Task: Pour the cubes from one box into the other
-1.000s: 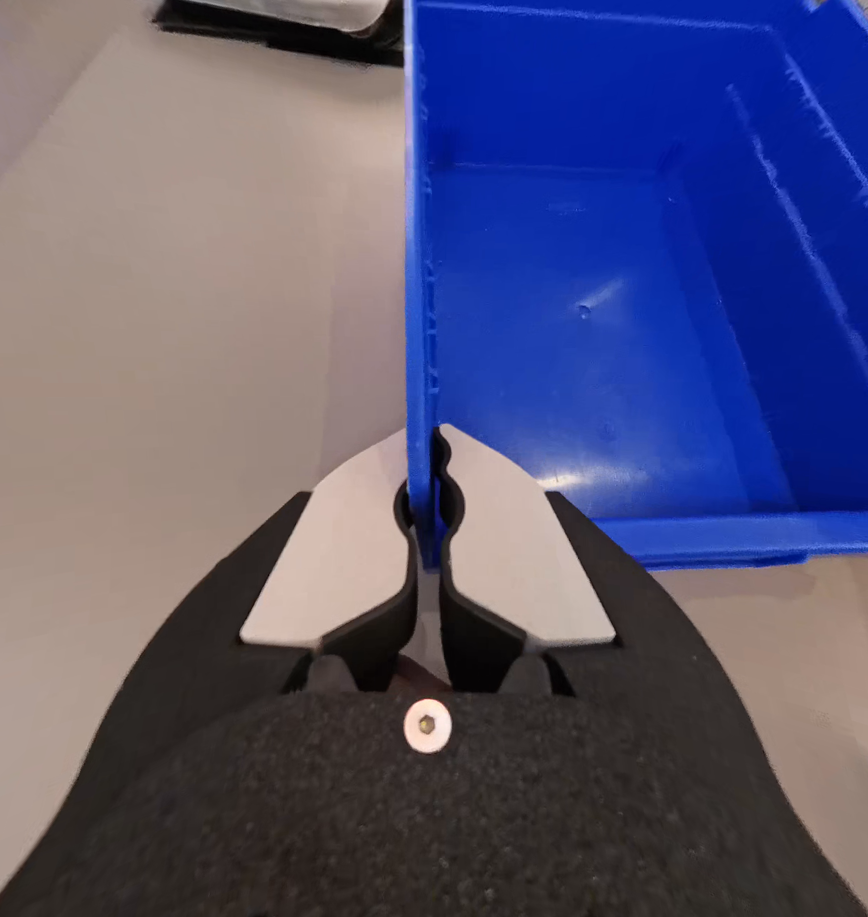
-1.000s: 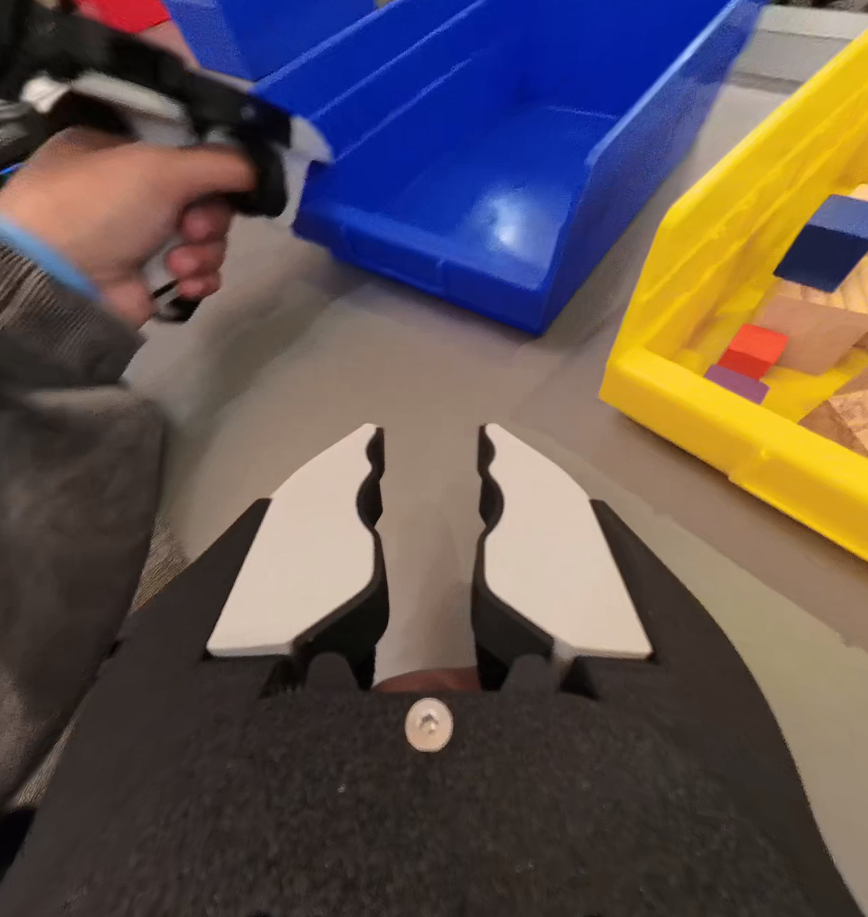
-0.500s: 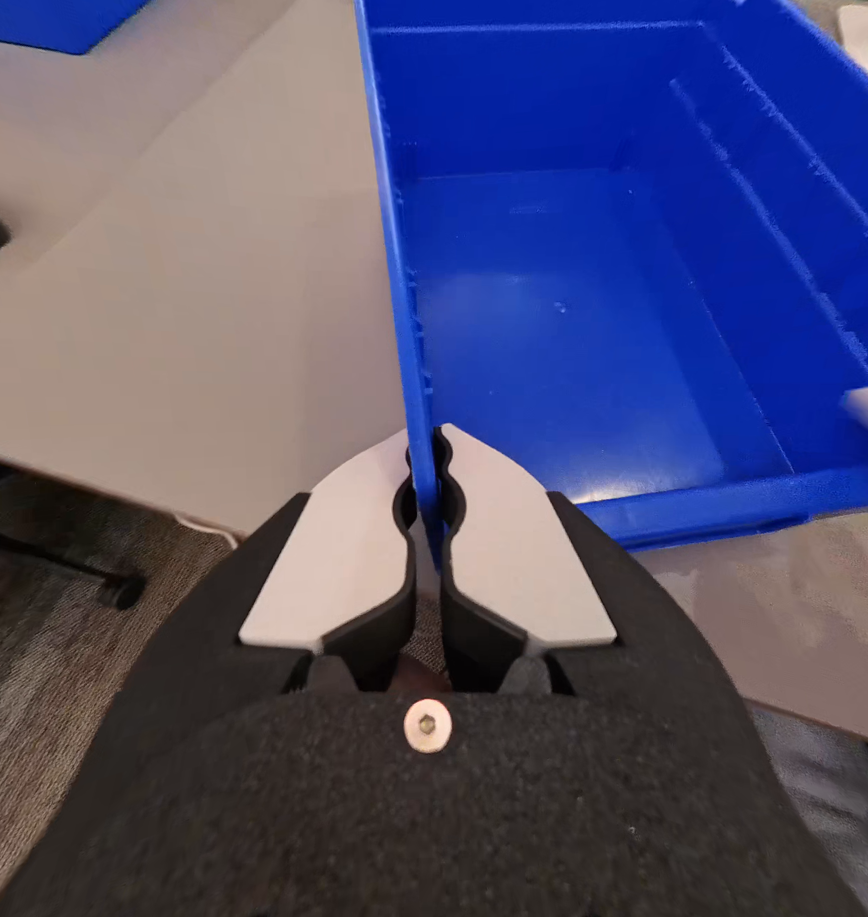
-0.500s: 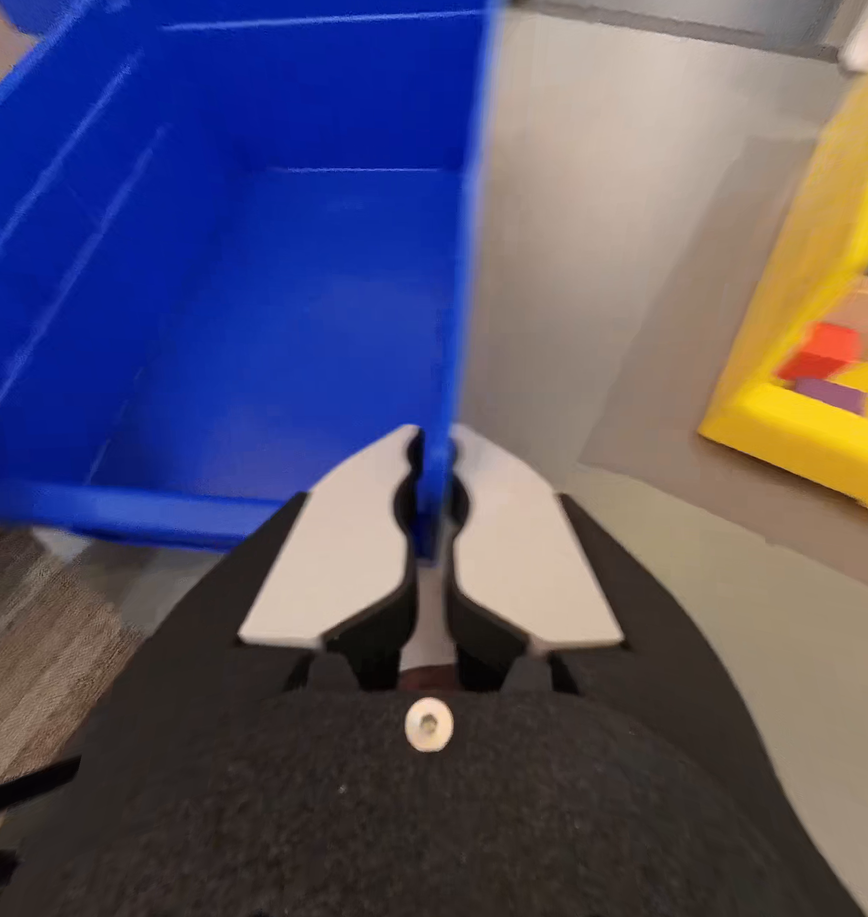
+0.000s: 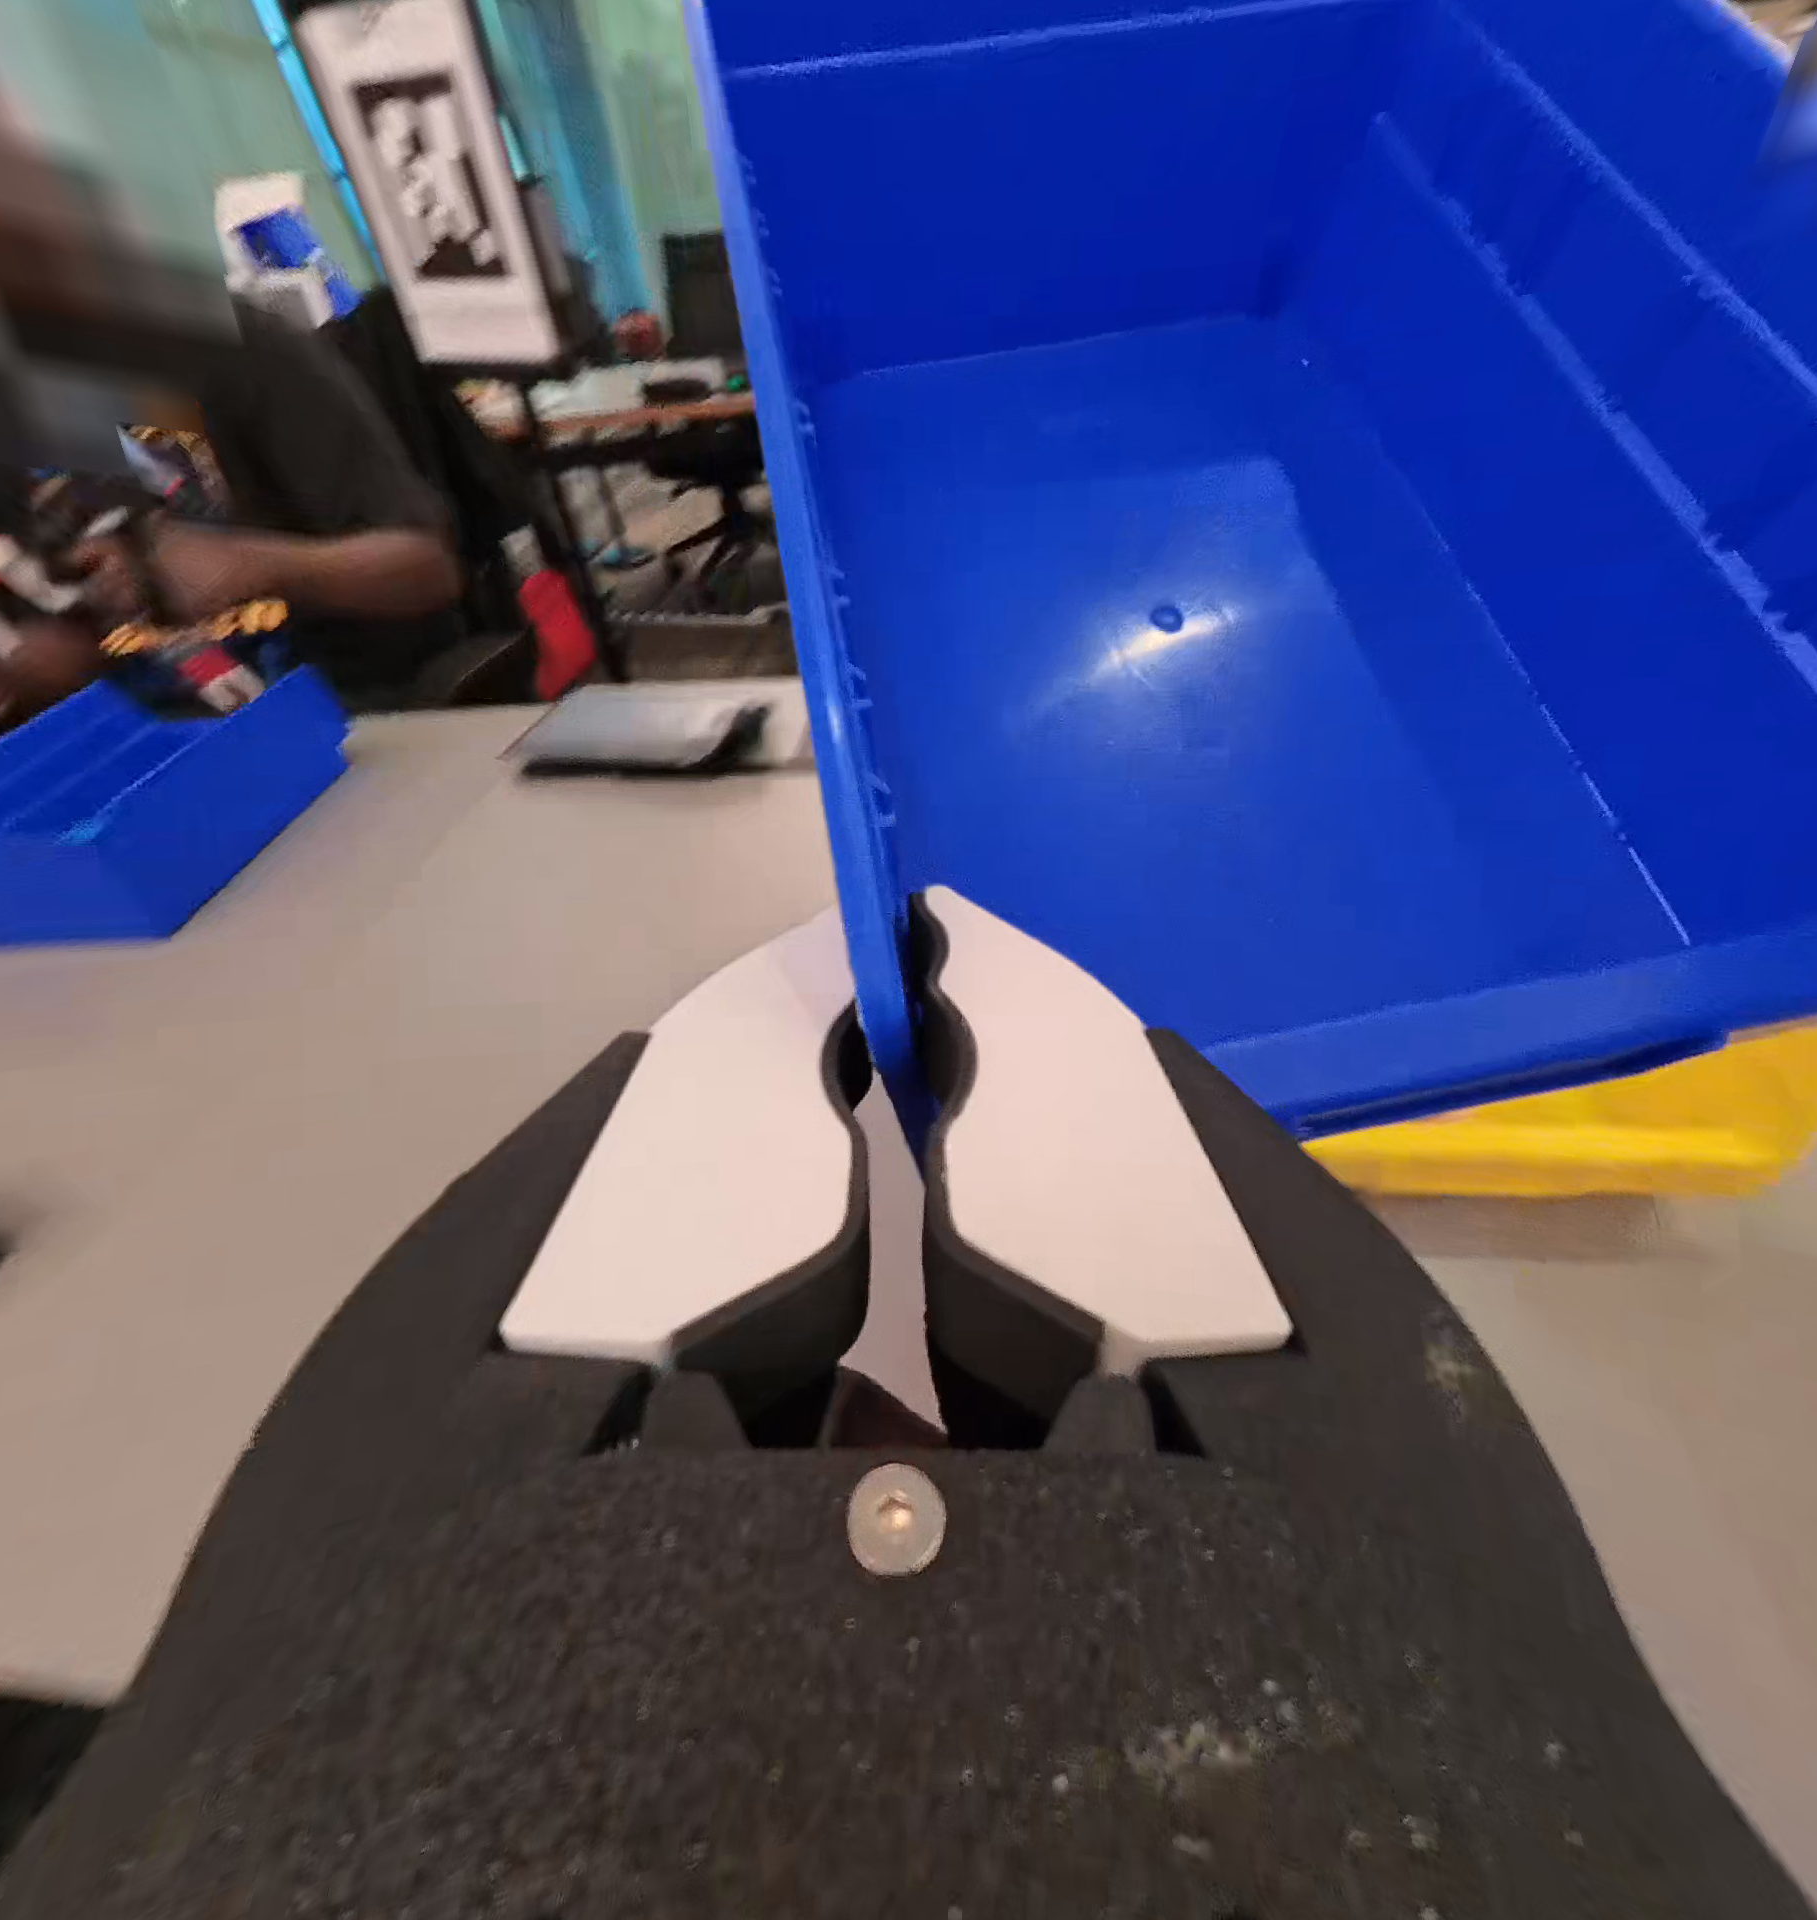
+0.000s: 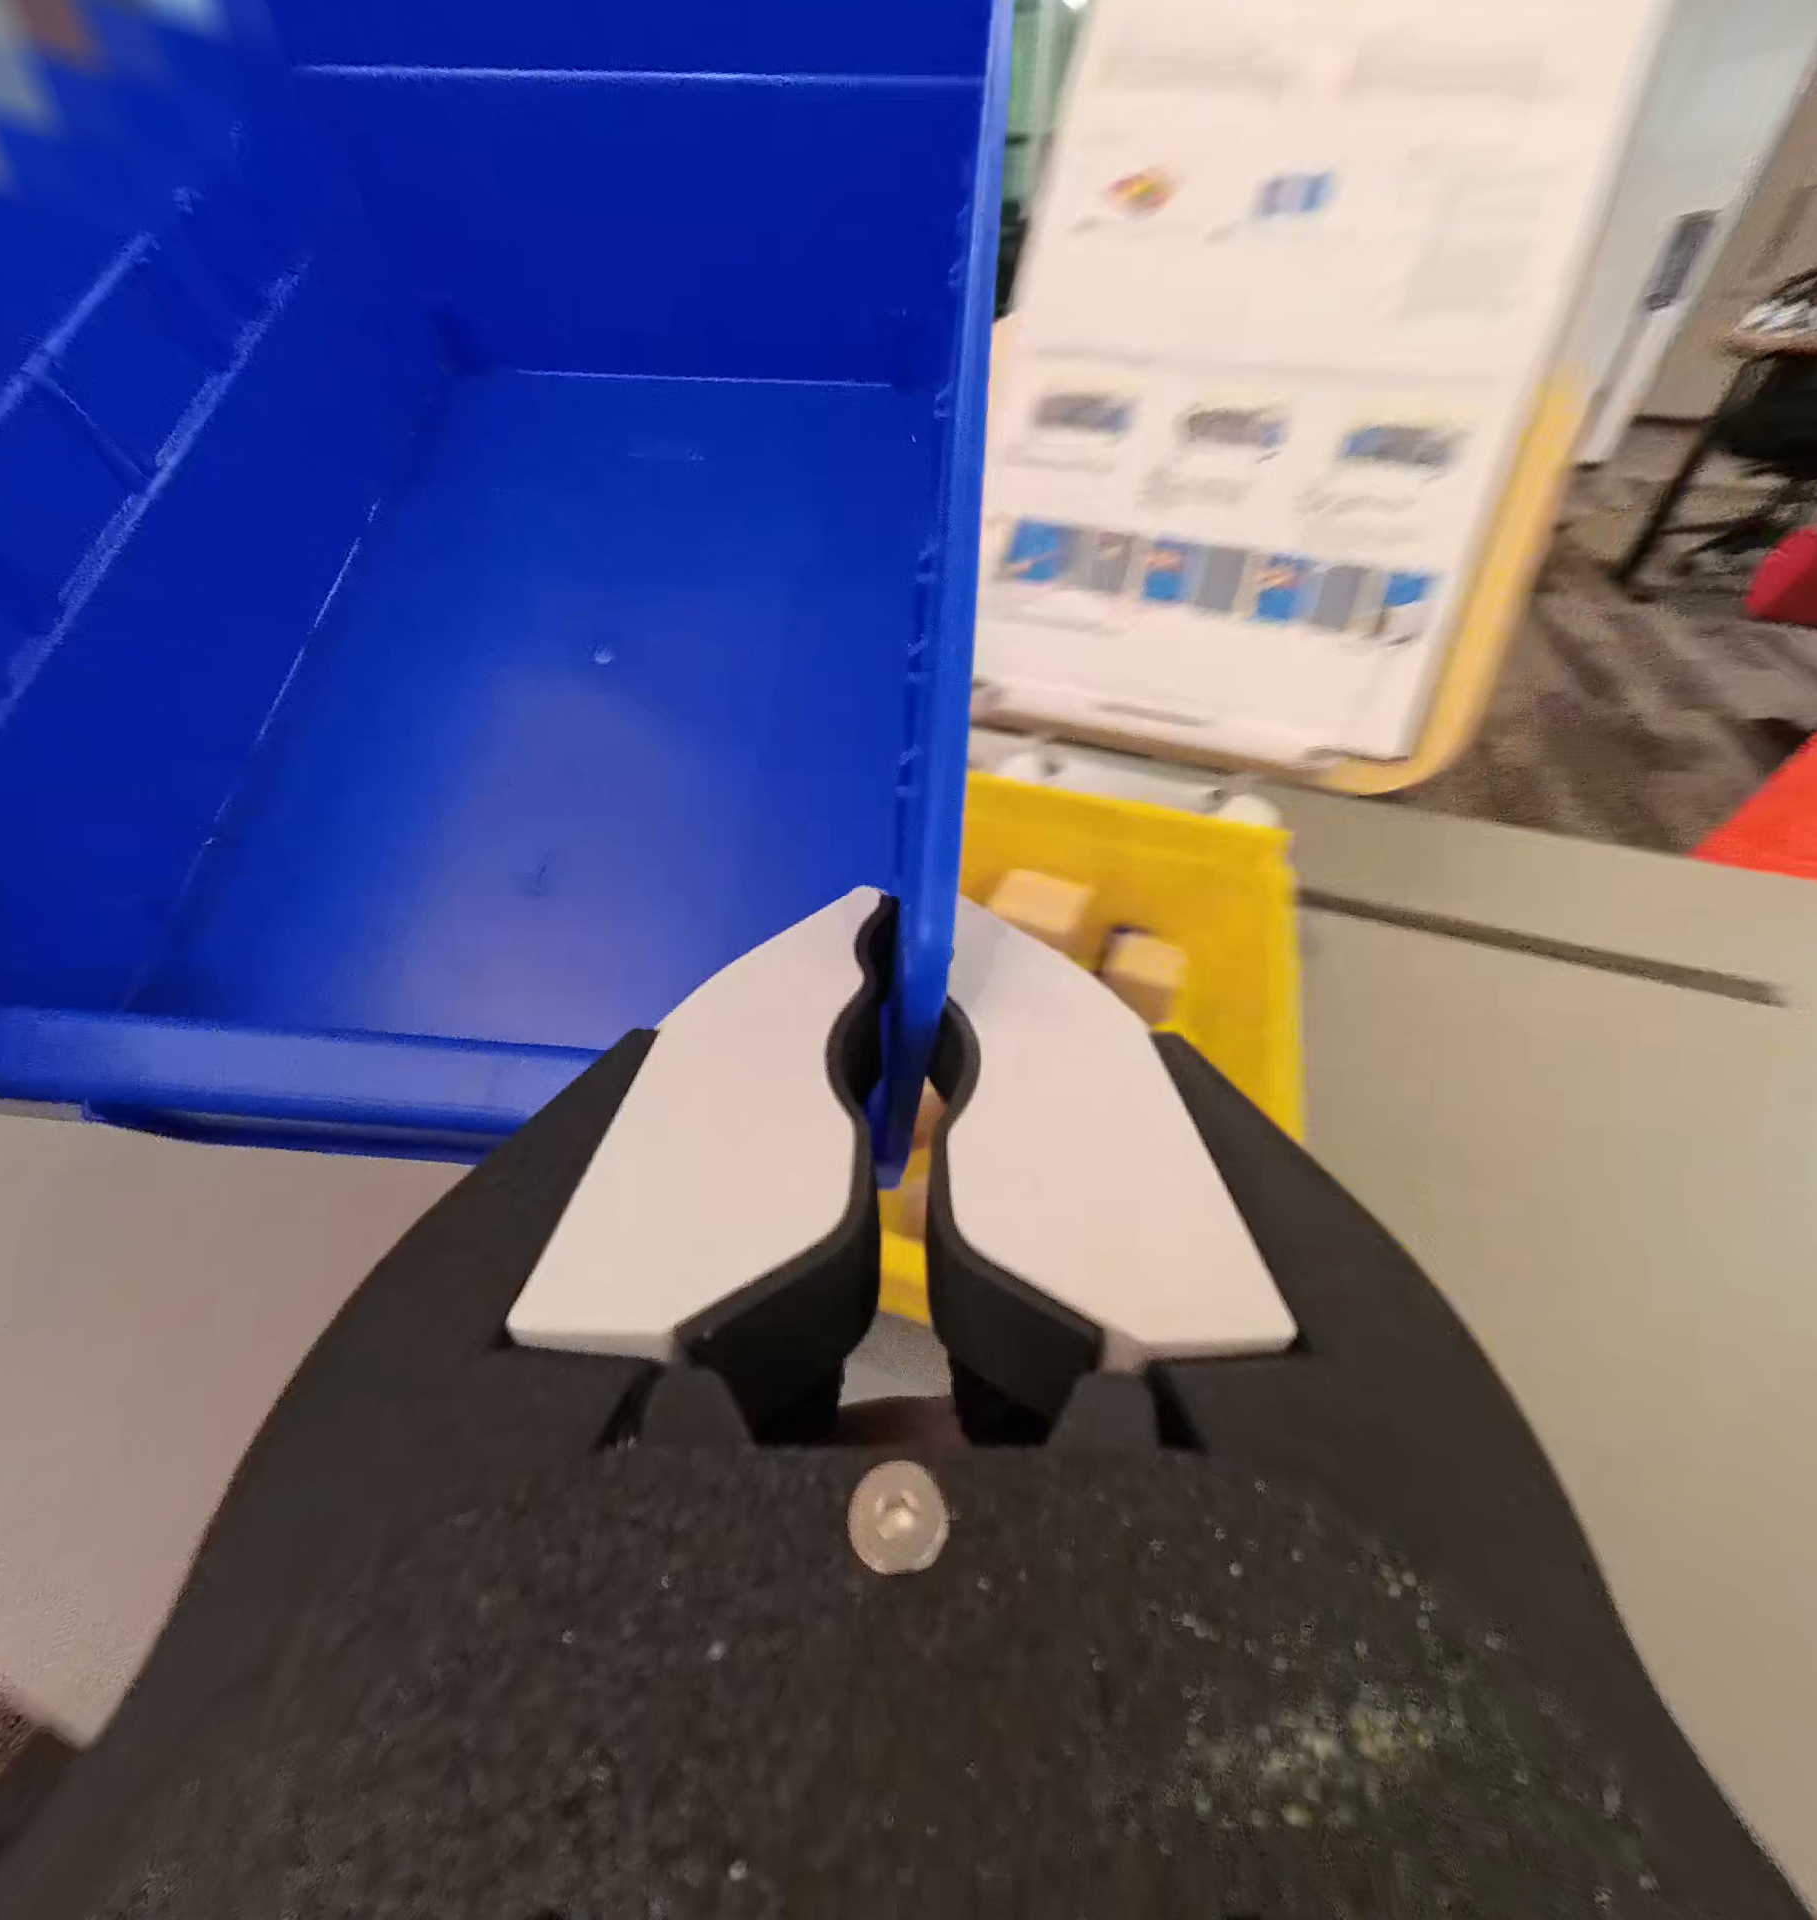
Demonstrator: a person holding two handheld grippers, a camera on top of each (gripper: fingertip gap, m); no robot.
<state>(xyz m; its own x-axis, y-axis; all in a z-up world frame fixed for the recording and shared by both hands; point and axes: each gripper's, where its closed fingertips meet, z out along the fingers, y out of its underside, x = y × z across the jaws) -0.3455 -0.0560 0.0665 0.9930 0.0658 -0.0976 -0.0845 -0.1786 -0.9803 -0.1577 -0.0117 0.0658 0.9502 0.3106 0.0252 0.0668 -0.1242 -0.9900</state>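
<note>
The blue box is now off the tabletop and tipped, its open top turned toward both cameras and its inside bare, with no cube in it; half a second ago it was lower, with the tabletop edge and carpet behind it, and a second ago it sat flat with only the left claw on it. The left claw is clamped on the box's left side wall, the wall edge pinched between its two fingers. The right claw is clamped likewise on the opposite side wall. The yellow box stands on the tabletop directly below and beyond the raised blue one; in the left wrist view only a yellow strip shows beneath the blue front lip. Judgement: the blue box has been carried over the yellow one while empty, so either the pour is already done or the cubes lie in the wrong box to be poured from this one. Count: two blue boxes, the held one and a second blue box far left on the tabletop; one yellow box; two wooden cubes plainly visible inside it, the rest hidden behind the claw. A poster board stands beyond the tabletop, and a person sits at the far left.
</note>
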